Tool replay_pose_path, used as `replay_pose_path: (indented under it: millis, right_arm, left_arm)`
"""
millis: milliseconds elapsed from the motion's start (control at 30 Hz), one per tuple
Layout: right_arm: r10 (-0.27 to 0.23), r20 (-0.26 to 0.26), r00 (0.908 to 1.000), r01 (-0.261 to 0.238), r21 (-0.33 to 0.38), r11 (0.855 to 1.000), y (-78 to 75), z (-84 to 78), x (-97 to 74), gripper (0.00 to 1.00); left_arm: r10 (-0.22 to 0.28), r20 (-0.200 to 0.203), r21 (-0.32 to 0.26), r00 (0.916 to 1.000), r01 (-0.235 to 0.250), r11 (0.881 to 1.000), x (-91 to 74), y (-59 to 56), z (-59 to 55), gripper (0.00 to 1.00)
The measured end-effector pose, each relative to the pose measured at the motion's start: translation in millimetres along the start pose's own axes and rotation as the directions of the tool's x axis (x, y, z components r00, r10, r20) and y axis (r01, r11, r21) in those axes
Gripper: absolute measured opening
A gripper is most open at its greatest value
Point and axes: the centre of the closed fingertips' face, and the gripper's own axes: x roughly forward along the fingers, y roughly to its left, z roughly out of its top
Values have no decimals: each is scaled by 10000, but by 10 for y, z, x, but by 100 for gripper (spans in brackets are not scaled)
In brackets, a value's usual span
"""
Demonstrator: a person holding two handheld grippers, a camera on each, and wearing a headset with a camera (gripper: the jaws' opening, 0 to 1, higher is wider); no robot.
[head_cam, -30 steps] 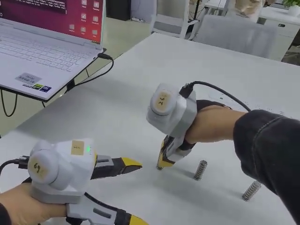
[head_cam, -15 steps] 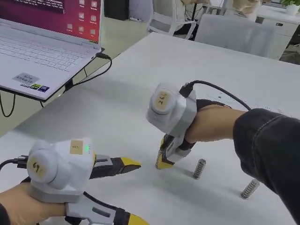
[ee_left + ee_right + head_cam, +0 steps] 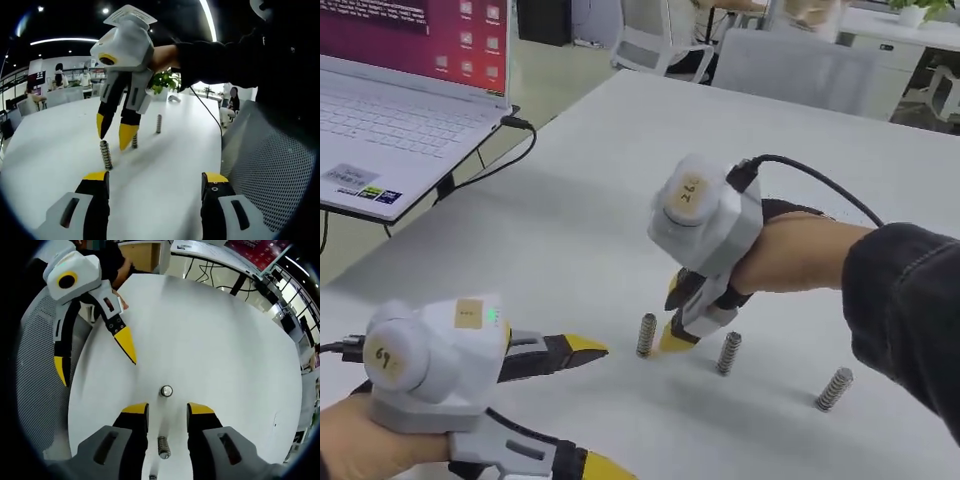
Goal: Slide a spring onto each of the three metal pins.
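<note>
– What changed?
– The right tongs [image 3: 113, 137] had lifted off the spring [image 3: 646, 335], which now stood alone on the table [image 3: 570, 220]
– And the tongs?
– Right released, tips just beside that spring. Left tongs [image 3: 97, 369] spread wide, empty, nearby
– Other springs?
– A second spring [image 3: 727, 353] and a third spring [image 3: 833, 388] stood farther along, in a row

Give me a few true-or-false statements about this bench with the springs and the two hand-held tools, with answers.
1. Three springs stand on the table. True.
2. The right tool is clamped on one of the springs. False: its jaws are apart and empty, next to one of them.
3. The laptop is closed. False: it is open, with the screen lit.
4. The left tool is open. True.
</note>
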Motion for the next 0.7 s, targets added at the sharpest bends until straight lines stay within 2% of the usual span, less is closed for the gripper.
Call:
replay_pose_path:
  millis: [367, 700]
  right_arm:
    - [-686, 825, 9942, 619, 810, 9948, -87, -130, -321, 31]
    - [-1105, 990, 9889, 949, 1509, 9840, -82, -418, -455, 33]
  left_arm:
    - [-62, -38, -2, 10000, 62, 10000, 8, 1, 8, 71]
    - [-173, -140, 46, 9998, 173, 9998, 37, 7, 21, 71]
